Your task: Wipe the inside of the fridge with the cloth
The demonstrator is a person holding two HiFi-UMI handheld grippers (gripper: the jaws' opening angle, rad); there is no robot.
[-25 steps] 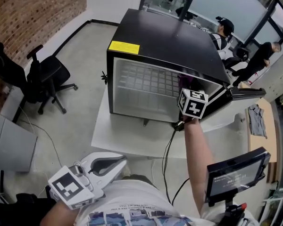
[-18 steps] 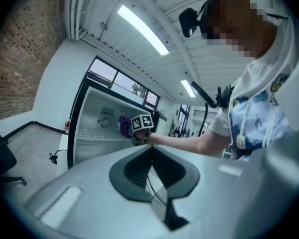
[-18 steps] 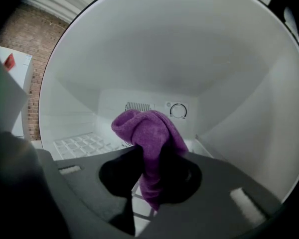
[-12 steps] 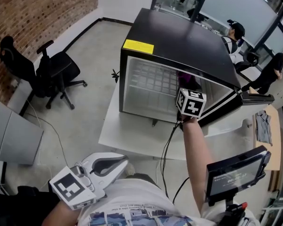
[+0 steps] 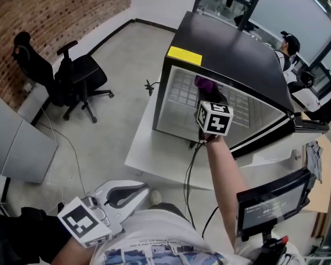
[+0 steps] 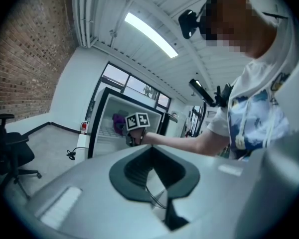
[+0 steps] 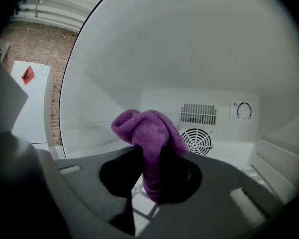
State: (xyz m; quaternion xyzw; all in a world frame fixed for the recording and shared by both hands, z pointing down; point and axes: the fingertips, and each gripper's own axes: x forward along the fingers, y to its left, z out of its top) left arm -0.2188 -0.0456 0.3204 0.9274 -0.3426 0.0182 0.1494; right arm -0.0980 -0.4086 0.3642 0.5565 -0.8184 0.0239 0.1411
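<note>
The purple cloth [image 7: 147, 133] was gripped between the jaws of the right gripper [image 7: 152, 178], inside the open mini fridge [image 5: 231, 54], with the far wall's fan grille [image 7: 197, 141] behind it. The left gripper [image 5: 133, 192] was held closed and empty, near the body. No contact with any wall was seen, so most of the wiping was judged to be left.

The fridge [image 5: 231, 59] interior lies open (fan grille [image 7: 197, 141] behind, wire shelf [image 5: 183, 93] below).
</note>
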